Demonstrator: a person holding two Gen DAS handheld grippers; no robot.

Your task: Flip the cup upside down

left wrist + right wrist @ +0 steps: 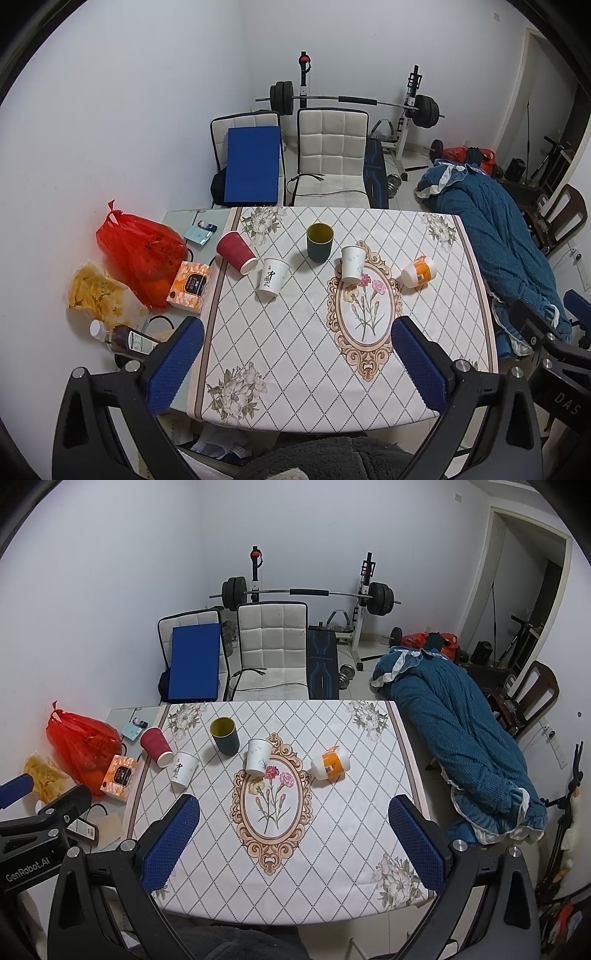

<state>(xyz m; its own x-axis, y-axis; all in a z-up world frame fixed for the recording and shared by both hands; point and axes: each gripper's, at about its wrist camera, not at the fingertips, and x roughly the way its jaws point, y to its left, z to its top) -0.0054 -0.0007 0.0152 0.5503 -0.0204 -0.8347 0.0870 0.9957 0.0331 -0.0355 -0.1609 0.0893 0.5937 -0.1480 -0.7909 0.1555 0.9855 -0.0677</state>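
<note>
cups point(320, 242) on table well ahead of left hand-held gripper point(297, 334) and right hand-held gripper point(293, 812); both spread wide, empty.

We've got five cups in a row across the table point(295, 369): ribbed cup point(236, 252) tipped over far left, then paper cup point(272, 277), mug point(320, 242) behind, another paper cup point(352, 264), and a toppled cup point(418, 272) rightmost.

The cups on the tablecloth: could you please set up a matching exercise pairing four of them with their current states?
Things:
1. red cup
2. dark green cup
3. cup with black calligraphy
4. orange-and-white cup

States:
A. upright, yellow inside visible
B. on its side, near the cloth's right edge
C. on its side, at the cloth's left edge
D. upright, paper, beside the red cup

Pairs: 1-C, 2-A, 3-D, 4-B
</note>
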